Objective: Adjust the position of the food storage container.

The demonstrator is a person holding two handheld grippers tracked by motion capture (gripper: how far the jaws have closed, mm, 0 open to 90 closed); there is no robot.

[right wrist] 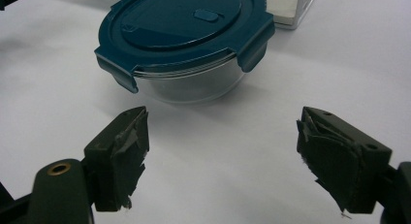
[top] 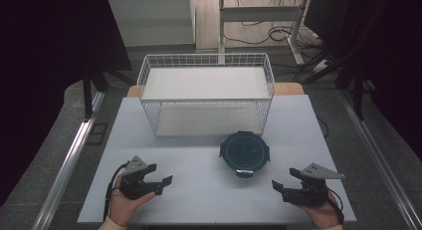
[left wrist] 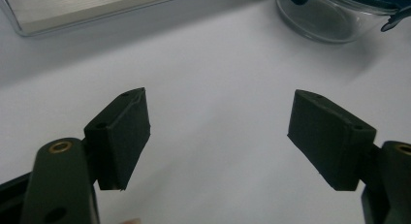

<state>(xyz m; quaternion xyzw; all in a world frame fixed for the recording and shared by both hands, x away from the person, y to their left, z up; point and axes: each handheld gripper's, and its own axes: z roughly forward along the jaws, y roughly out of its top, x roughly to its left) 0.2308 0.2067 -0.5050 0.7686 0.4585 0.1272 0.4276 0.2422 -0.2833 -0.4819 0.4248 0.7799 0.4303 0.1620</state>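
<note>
My left tongs (top: 160, 181) sit at the near left of the white surface (top: 199, 190); they are released, with only bare surface between the pads; they point toward the middle. A little right of the middle stands the round bowl (top: 244, 151), just in front of the white wire basket (top: 206, 93) at the far side; it sits between my two tongs but nearer the right ones. The bowl has a dark blue lid (right wrist: 181, 20) snapped on with flaps around the edge; its body (right wrist: 196, 86) is clear and looks like glass; so I think it is heavy and hard, a bit slippery, and it could crack if I drop it. The lid flaps stick out, so I would take hold there, or squeeze the rim from both sides; the smooth round wall would slide away. My right tongs (top: 281, 186) rest at the near right, released too, aimed at the bowl; nothing is held.
</note>
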